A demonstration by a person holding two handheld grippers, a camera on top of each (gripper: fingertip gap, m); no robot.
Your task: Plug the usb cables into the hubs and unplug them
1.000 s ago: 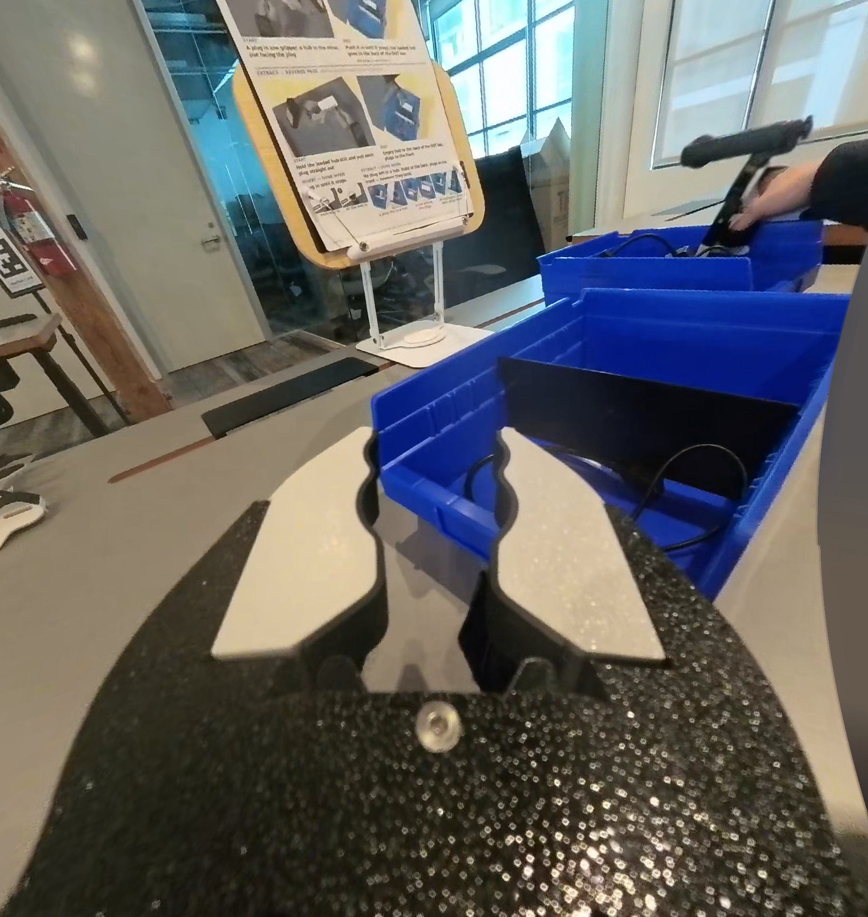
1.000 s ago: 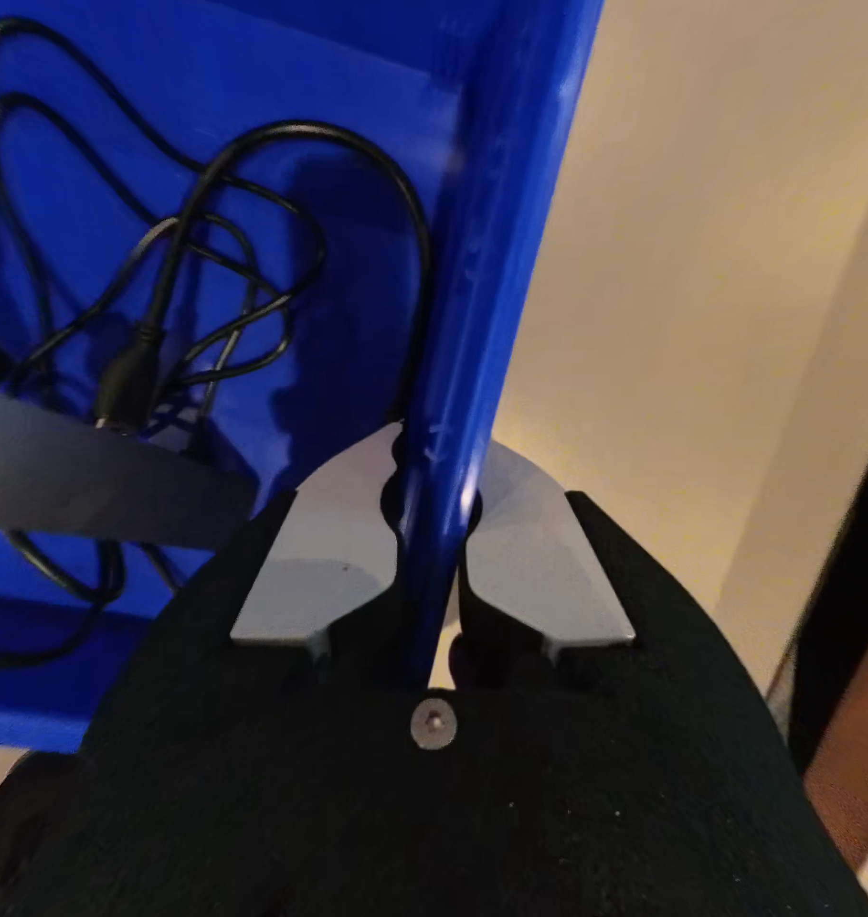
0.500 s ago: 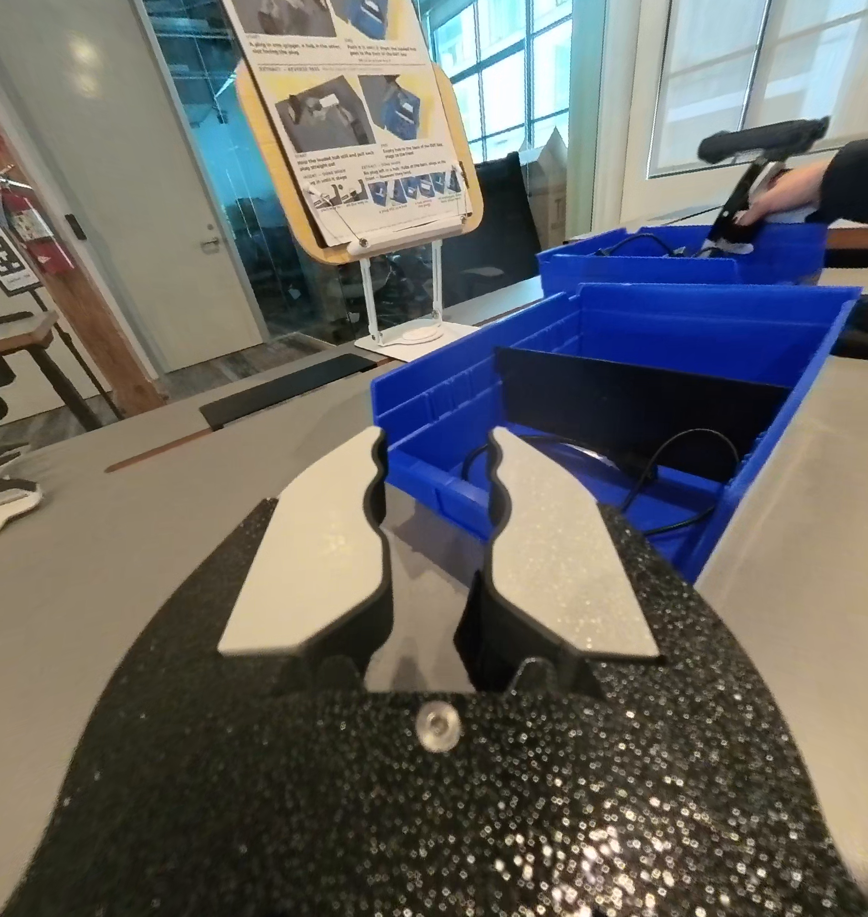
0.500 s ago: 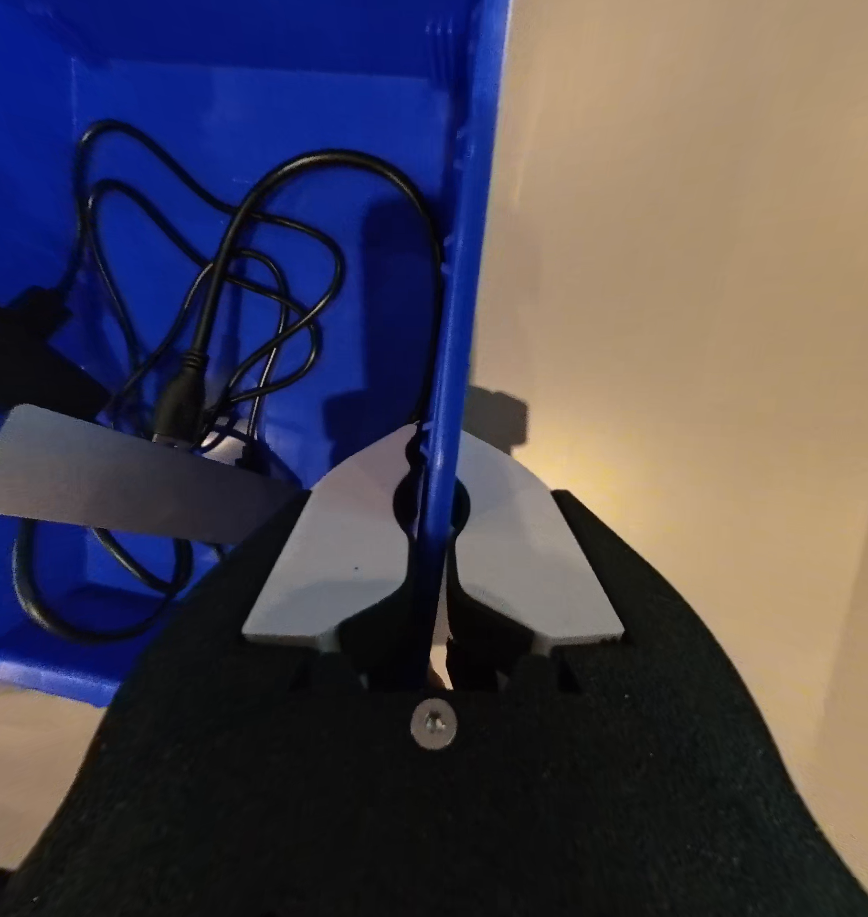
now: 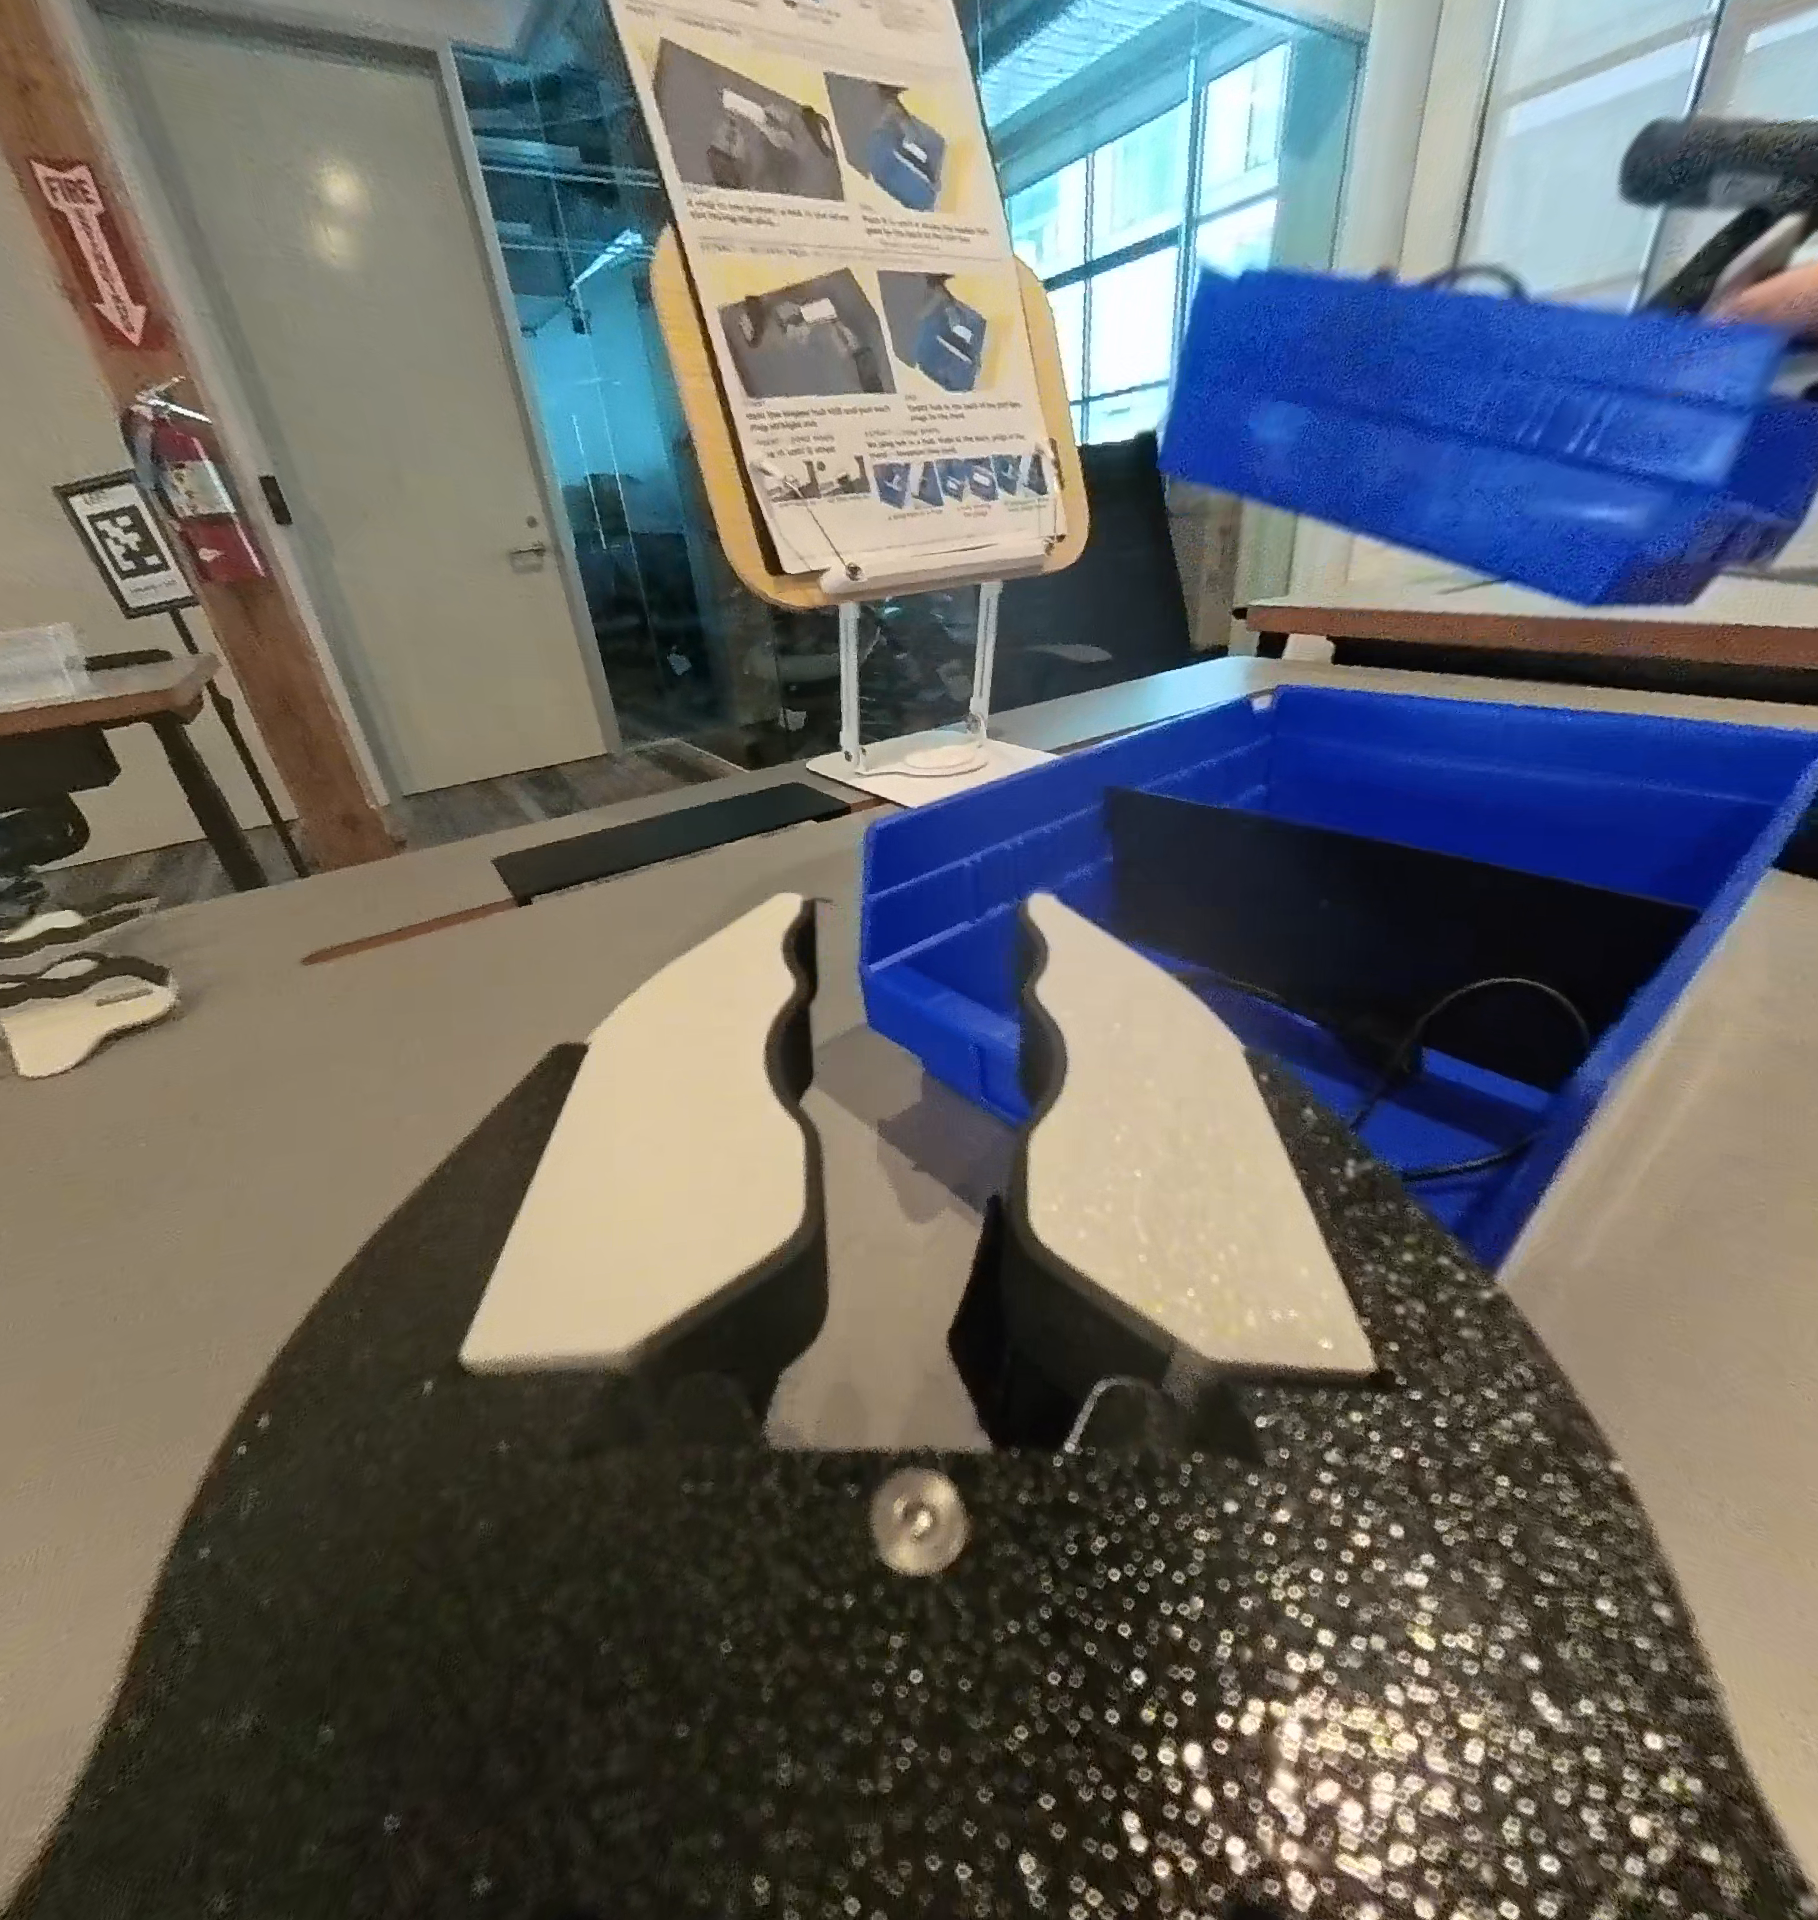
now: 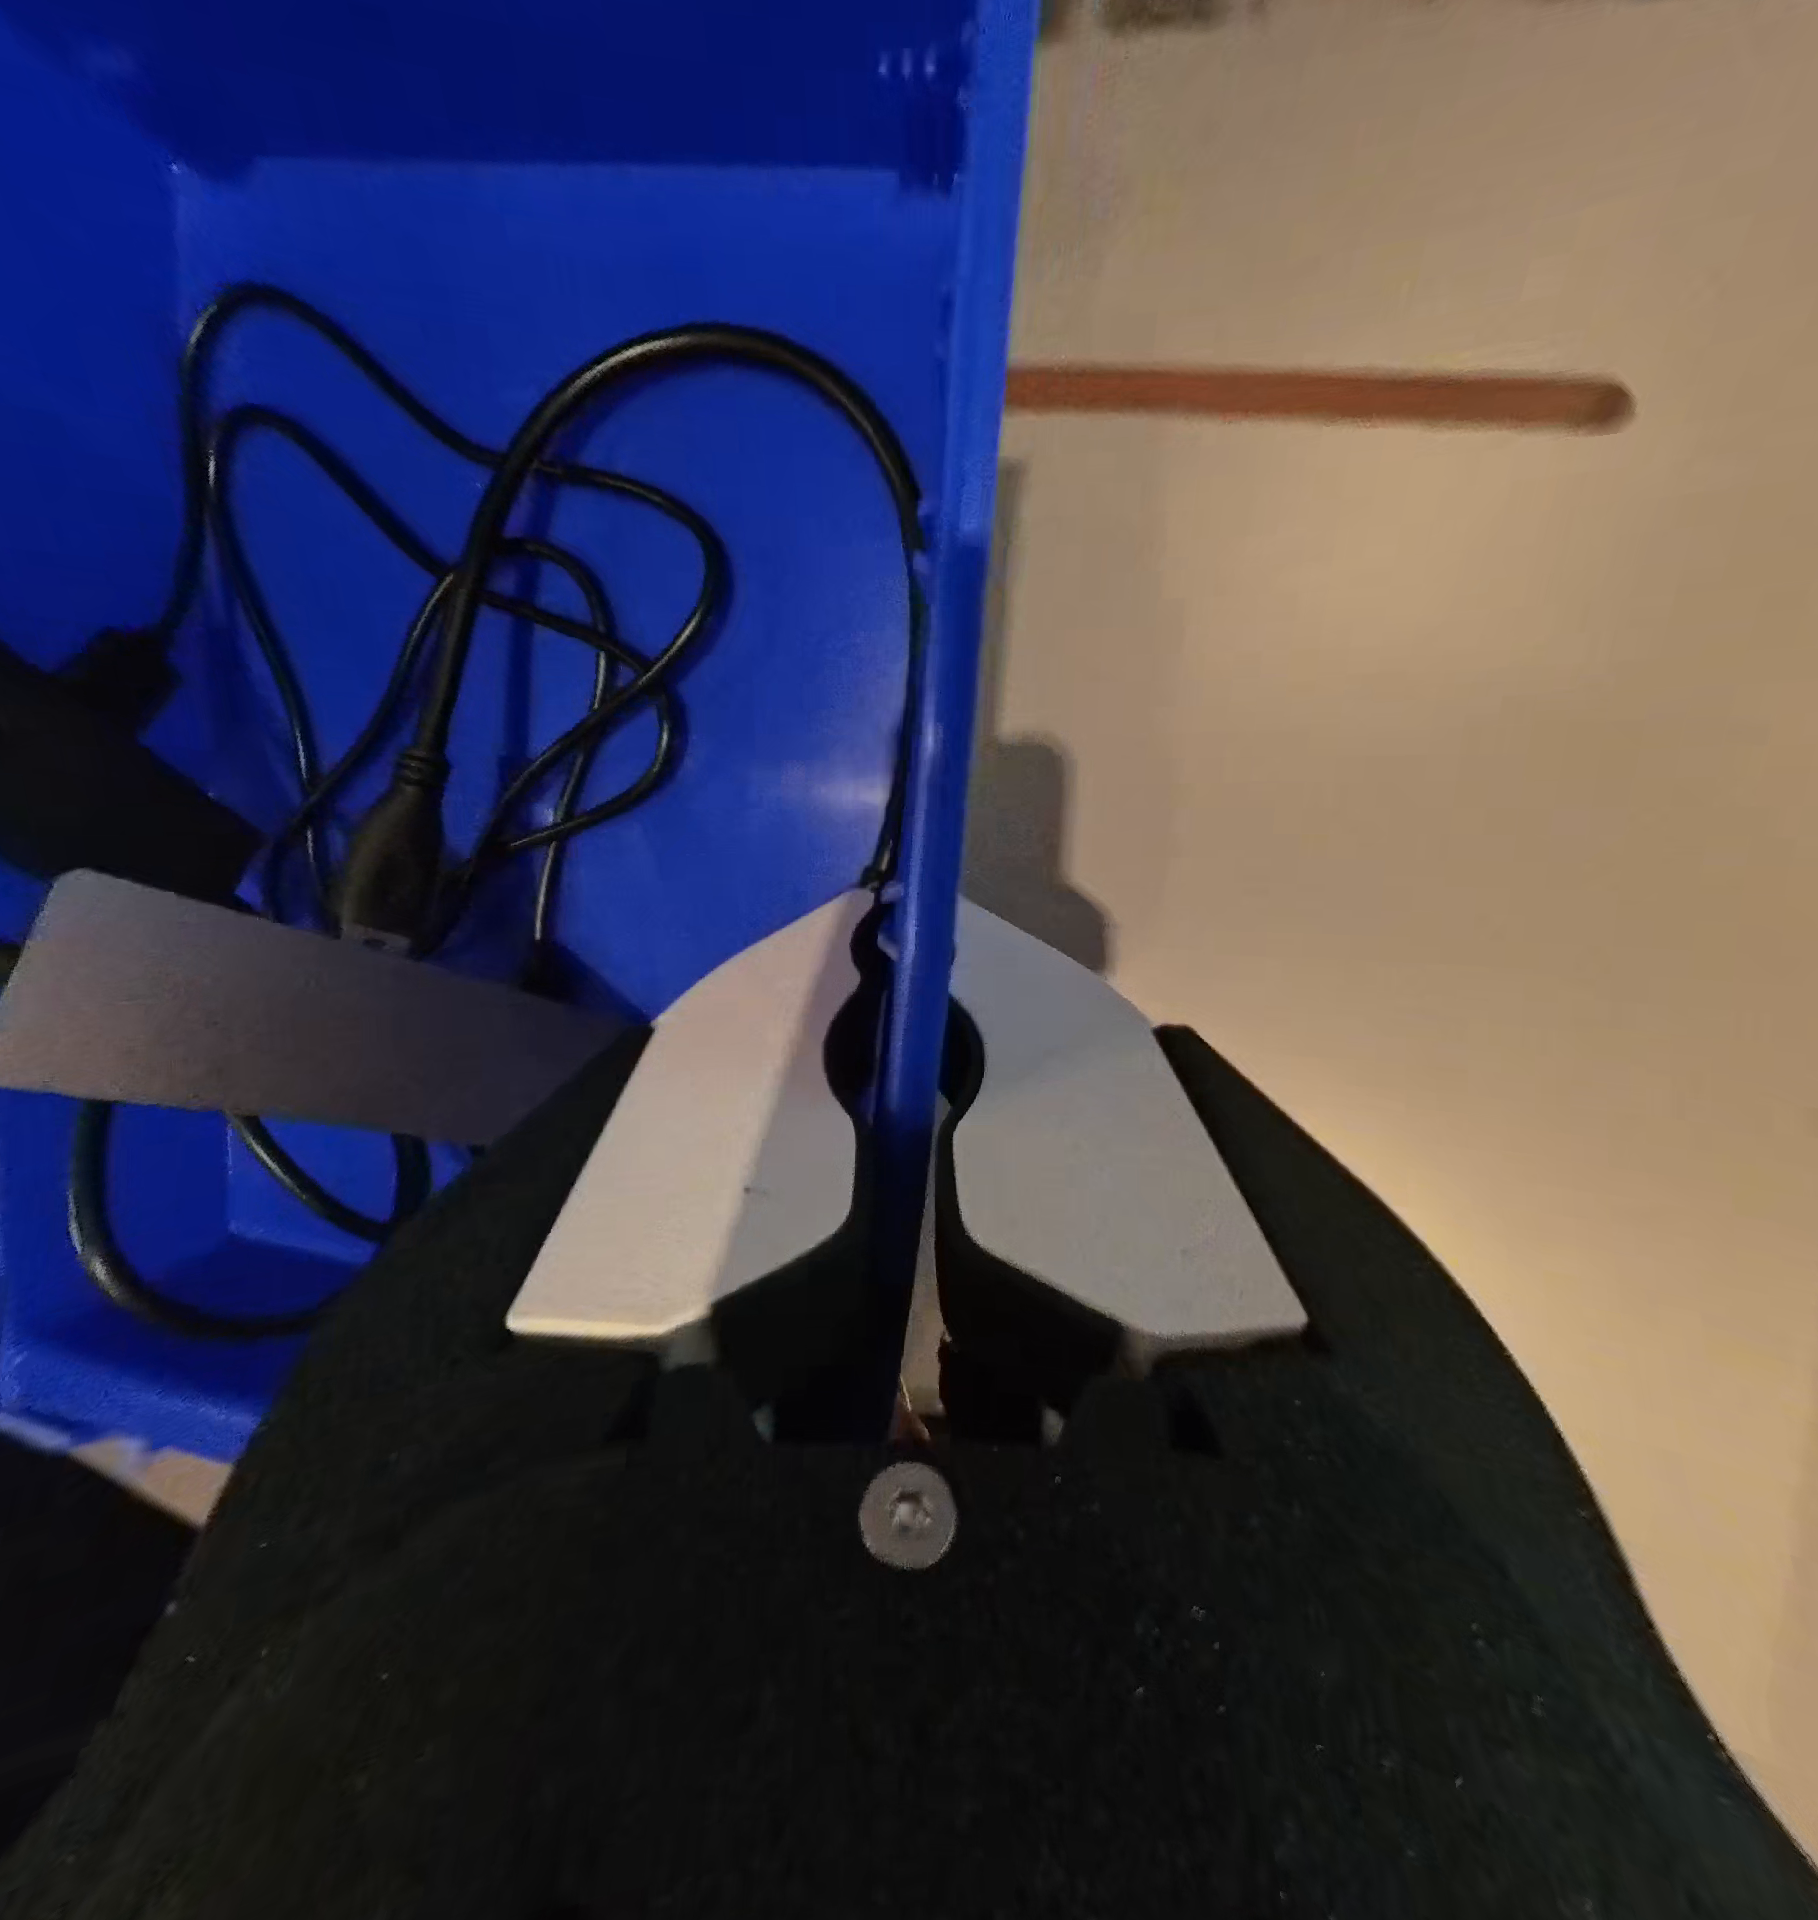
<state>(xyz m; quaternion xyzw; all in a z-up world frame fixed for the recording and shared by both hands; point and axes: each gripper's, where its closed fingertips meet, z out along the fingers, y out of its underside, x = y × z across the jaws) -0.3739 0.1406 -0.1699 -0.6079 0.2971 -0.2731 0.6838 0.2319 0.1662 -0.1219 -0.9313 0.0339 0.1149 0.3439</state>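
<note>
My right gripper [image 6: 910, 925] is shut on the side wall of a blue bin [image 6: 972, 520] and holds the bin off the table. Inside it lie a tangle of black USB cable [image 6: 572, 582] with a black plug [image 6: 391, 862], and a grey hub [image 6: 250, 1018]. In the left wrist view that same bin [image 5: 1487, 457] hangs tilted in the air at the upper right. My left gripper [image 5: 910, 935] is open and empty, low over the grey table, in front of a second blue bin [image 5: 988, 862] with a black divider [image 5: 1404, 914] and a black cable [image 5: 1445, 1049].
An instruction sheet on a wooden board [image 5: 853, 312] stands on a white stand behind the bin. A black mat [image 5: 666, 831] lies on the table [image 5: 209, 1143]. White and black shapes [image 5: 84, 1018] lie at the far left. A wooden strip [image 6: 1320, 400] shows on the table below the lifted bin.
The right gripper has lifted the far blue bin off the table into the air. The left gripper has drawn back a little from the near bin and stays open.
</note>
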